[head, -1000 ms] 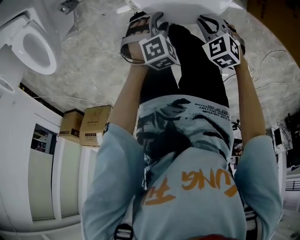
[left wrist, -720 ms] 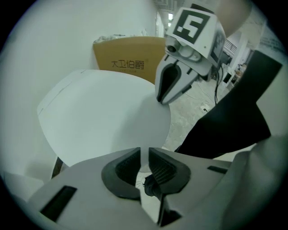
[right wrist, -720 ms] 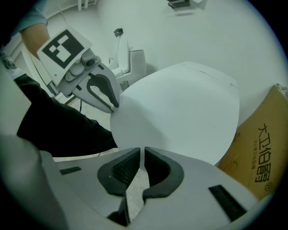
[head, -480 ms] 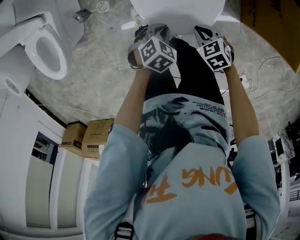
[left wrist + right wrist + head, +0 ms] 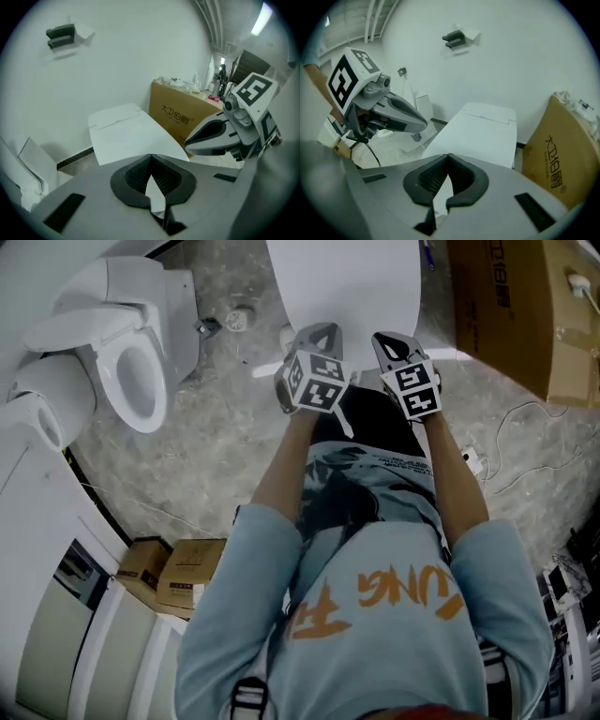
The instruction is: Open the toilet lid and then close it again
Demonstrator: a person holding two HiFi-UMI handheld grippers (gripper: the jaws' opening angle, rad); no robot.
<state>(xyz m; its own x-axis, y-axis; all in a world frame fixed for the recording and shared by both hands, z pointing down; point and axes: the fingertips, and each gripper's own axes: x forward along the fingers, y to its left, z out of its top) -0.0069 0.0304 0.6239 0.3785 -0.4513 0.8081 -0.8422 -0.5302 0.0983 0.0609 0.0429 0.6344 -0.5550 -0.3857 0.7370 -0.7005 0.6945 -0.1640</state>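
Both hand-held grippers are pressed together: the left hand-held gripper (image 5: 150, 155) has just been closing, its ribbed black pads now meet at the tips with nothing between them, and the right hand-held gripper (image 5: 448, 155) stands the same. Bare forearms (image 5: 281, 474) reach forward side by side from a pale blue shirt, and both tools point down and away with their tips at the near rim of the toilet lid (image 5: 342, 282); whether they touch it cannot be told. A second ago the arms reached farther up the head view and only the lid's near rim showed at the top edge. Now the lid shows as a long, smooth white oval, and a brown cardboard box (image 5: 516, 315) just right of it has come into view. A second white toilet (image 5: 141, 381), its seat a glossy ring, stands well apart at left on the mottled grey floor (image 5: 225, 446).
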